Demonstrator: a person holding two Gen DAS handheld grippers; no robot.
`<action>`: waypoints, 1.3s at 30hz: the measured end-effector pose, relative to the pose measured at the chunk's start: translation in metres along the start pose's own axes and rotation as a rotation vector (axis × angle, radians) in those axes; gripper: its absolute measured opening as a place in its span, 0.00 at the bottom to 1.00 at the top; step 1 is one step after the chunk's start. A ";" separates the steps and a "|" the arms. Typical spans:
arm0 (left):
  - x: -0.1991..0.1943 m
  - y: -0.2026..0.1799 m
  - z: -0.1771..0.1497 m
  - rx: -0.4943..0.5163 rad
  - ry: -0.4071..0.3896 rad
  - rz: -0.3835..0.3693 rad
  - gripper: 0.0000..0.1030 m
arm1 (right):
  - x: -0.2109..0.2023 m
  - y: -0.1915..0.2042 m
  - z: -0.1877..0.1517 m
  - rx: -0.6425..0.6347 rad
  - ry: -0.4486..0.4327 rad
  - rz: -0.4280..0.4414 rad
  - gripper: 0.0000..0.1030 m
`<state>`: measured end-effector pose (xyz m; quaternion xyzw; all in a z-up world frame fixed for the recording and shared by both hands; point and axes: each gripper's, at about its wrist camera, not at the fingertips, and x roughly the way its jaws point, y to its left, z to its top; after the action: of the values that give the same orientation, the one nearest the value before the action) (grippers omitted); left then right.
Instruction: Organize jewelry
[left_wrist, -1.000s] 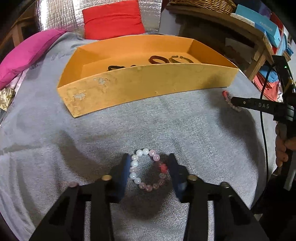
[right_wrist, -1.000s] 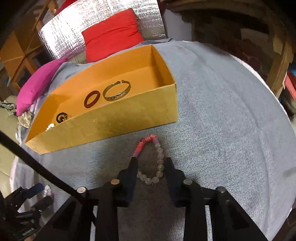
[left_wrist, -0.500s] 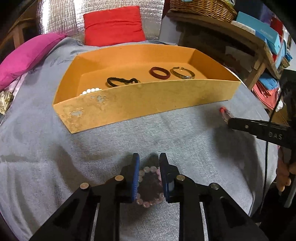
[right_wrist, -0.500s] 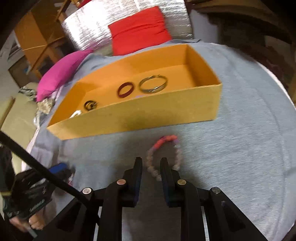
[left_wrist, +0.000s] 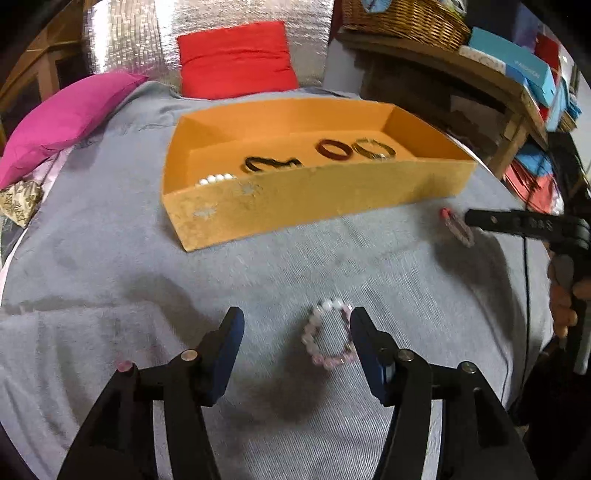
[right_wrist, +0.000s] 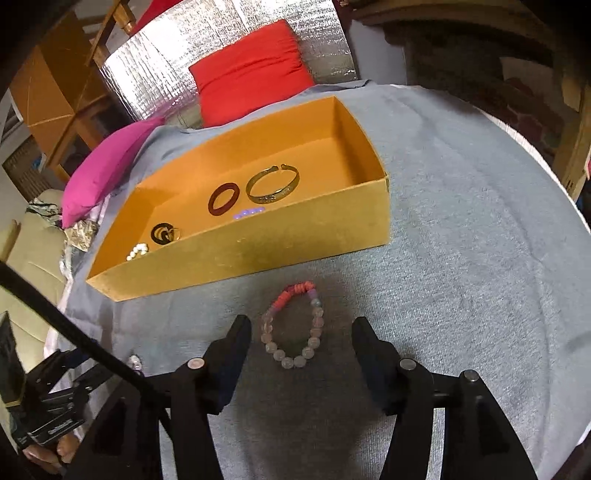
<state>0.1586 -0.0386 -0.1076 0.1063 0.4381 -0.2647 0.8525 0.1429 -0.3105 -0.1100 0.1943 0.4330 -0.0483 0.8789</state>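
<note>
Left wrist view: two bracelets not yet boxed.
I count four or five pieces in the box; both grippers hover low over the cloth, fingers spread and empty. My left gripper has a pale bracelet against its right finger; my right gripper straddles the pink bracelet.

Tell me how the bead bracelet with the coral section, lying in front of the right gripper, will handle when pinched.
The bead bracelet looks strung, so it will probably sag and fold rather than keep its loop. Its round, glossy beads could slip between the fingers. It seems light, and on the gray cloth it is unlikely to roll away.
</note>
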 end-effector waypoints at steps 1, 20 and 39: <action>0.000 -0.002 -0.001 0.009 0.005 -0.007 0.59 | 0.002 0.001 0.000 -0.001 0.005 -0.005 0.59; 0.027 -0.019 -0.001 0.049 0.071 -0.055 0.18 | 0.019 0.017 -0.007 -0.155 0.004 -0.139 0.20; 0.038 -0.003 0.018 -0.029 0.035 -0.040 0.49 | 0.006 -0.005 -0.006 -0.051 0.059 0.001 0.29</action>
<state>0.1878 -0.0626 -0.1272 0.0899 0.4586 -0.2734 0.8407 0.1415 -0.3126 -0.1196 0.1733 0.4596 -0.0310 0.8705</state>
